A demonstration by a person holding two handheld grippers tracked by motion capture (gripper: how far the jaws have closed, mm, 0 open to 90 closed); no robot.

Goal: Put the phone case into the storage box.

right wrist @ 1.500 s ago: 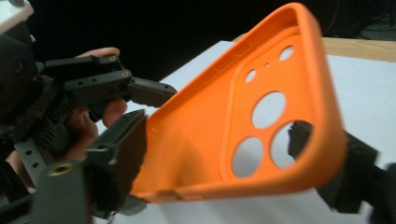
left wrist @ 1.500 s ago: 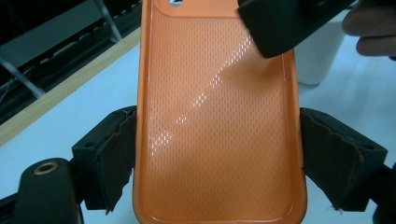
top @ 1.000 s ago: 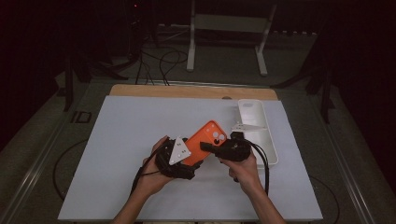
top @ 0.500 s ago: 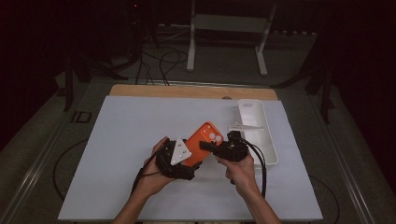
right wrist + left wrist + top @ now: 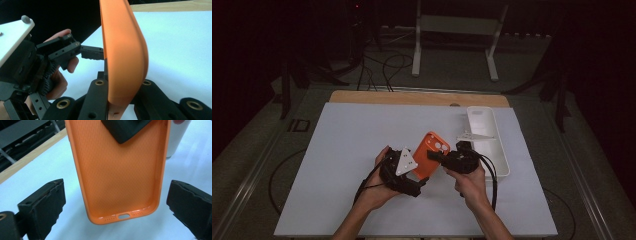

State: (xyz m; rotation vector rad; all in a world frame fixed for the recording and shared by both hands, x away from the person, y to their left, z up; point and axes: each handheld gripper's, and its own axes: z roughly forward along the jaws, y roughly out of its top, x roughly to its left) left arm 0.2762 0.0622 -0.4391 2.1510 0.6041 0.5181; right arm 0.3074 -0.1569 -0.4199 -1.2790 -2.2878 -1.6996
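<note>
An orange phone case (image 5: 431,150) is held tilted above the white mat, between my two hands. My right gripper (image 5: 439,156) is shut on its upper side wall (image 5: 122,55), one jaw inside the shell (image 5: 125,130) and one outside. My left gripper (image 5: 416,176) is open, and its jaws have just been opening. The case's lower end (image 5: 117,175) hangs between its two pads (image 5: 45,202) without touching either. In the right gripper view the left gripper's ridged fingertip (image 5: 92,53) stands a little clear of the case.
A long white tray (image 5: 492,145) lies on the mat just right of my right hand. The mat (image 5: 352,135) covers a wooden board whose far edge (image 5: 412,97) shows. Cables trail from both grippers toward me.
My right hand with its gripper has edged slightly left, closer onto the orange case. The left hand and the case stay about where they were.
</note>
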